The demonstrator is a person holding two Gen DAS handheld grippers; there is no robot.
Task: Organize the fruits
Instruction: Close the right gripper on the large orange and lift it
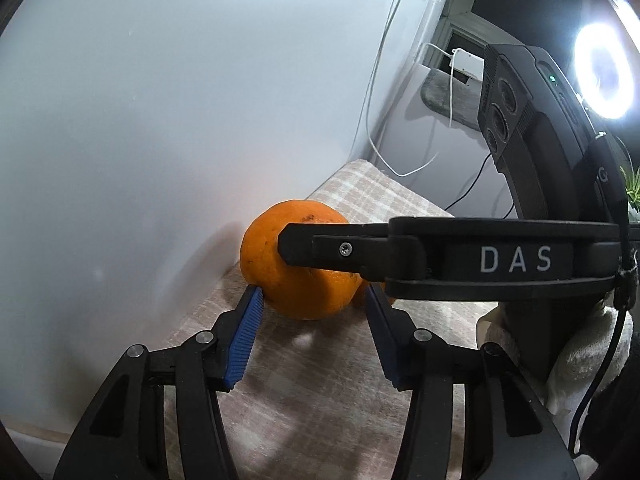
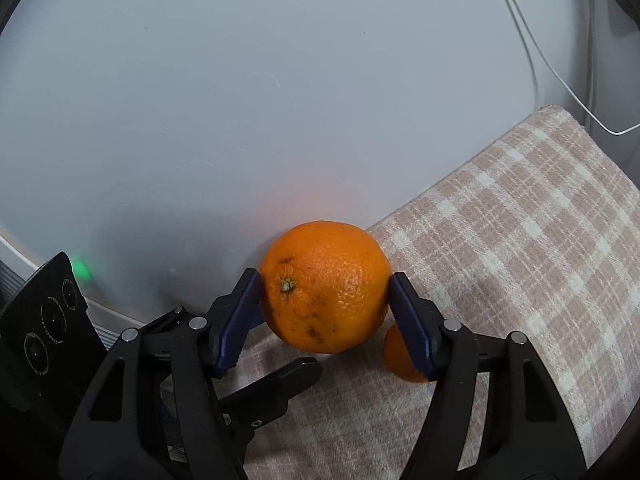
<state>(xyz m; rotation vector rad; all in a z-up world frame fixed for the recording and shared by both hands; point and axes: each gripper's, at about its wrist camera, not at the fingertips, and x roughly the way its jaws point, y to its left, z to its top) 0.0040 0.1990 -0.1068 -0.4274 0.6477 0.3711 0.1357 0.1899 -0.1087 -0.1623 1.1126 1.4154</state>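
A large orange [image 2: 326, 286] sits between the blue pads of my right gripper [image 2: 325, 294], which is shut on it just above the checked cloth [image 2: 520, 240]. A second, smaller orange [image 2: 396, 356] lies on the cloth behind the right finger, mostly hidden. In the left wrist view the same large orange [image 1: 296, 280] shows with the right gripper's finger [image 1: 320, 250] across it. My left gripper [image 1: 314, 296] is open, its tips either side of the orange's lower part; contact is unclear. The smaller orange [image 1: 360, 296] peeks out behind.
A white wall [image 2: 240, 100] stands right behind the oranges. White cables [image 1: 376, 120] hang down it. A ring light [image 1: 604, 70] glares at the right. The left gripper's body and camera [image 2: 44, 328] lie at lower left in the right wrist view.
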